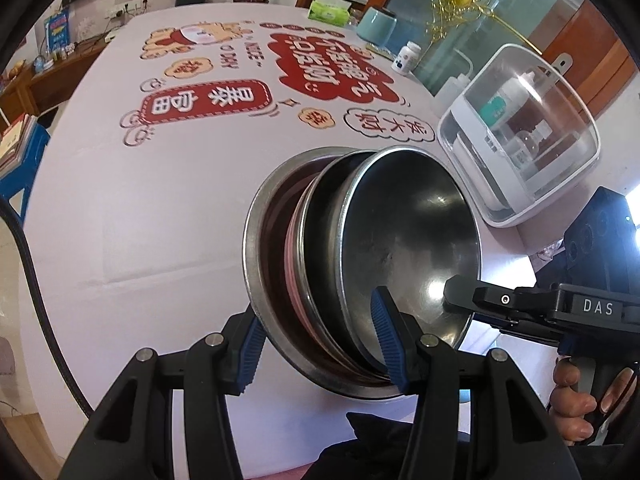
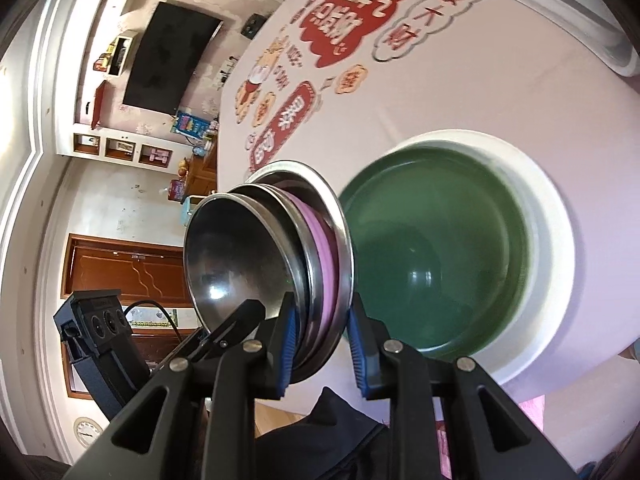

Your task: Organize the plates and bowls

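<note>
A nested stack of steel bowls (image 1: 400,232) with a pink dish between them is gripped from two sides. My left gripper (image 1: 320,320) is shut on its near rim, one blue pad under the big outer bowl and the other inside the top bowl. My right gripper (image 1: 464,300) comes in from the right and clamps the opposite rim. In the right wrist view the stack of steel bowls (image 2: 240,256) stands on edge between the right gripper (image 2: 320,312) pads, with the left gripper (image 2: 240,320) at lower left. Just right of it, a green bowl (image 2: 440,248) rests on a white plate (image 2: 560,240).
The pale tablecloth (image 1: 140,208) carries red printed signs. At the right table edge stands a white box with a clear lid (image 1: 520,140). Behind it are a white bottle (image 1: 408,58), a teal canister (image 1: 376,26) and a green tissue pack (image 1: 330,10). A person's hand (image 1: 576,400) holds the right gripper's handle.
</note>
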A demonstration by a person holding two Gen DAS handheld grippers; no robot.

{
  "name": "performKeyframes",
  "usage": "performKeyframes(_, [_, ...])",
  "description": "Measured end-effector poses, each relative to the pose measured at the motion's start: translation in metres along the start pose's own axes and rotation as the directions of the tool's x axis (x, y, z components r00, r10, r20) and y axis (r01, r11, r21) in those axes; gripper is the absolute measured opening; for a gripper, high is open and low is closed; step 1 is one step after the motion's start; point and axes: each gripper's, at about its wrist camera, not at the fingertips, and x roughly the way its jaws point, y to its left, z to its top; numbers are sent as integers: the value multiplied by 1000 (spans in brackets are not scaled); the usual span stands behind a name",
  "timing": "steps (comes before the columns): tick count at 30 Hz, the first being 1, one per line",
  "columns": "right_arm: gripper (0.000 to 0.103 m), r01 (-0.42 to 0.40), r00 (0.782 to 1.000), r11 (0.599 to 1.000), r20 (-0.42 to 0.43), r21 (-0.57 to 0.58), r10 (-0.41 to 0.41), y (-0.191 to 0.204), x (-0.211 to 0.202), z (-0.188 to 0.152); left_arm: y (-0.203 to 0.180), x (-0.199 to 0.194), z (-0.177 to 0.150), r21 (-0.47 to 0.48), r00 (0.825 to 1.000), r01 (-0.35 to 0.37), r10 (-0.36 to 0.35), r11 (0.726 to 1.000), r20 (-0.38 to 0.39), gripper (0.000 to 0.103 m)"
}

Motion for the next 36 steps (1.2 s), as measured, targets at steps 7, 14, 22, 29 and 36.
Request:
performKeyframes(7, [24,34,998,999,-58,30,-32,-28,-2,15,-20,28,2,-13,998,-13,12,1000,-61,50])
performKeyframes(14, [24,59,991,998,-126,26,-55,-49,-2,33,-34,50,4,-41,994,-29,24,999,-108,50])
performKeyframes(22, [24,79,974,996,-210,-50,-88,-59,-1,55,-47,68,9,-61,988,-60,50,996,-148,50])
performKeyframes(29, [25,75,956,993,-276,-93,-98,-66,3,73,-53,79,10,-103,983,-93,75,990,-170,50])
performKeyframes(36, [28,58,928,986,-356,-157,-111,-65,9,81,-57,76,9,-132,978,-147,124,980,-165,50])
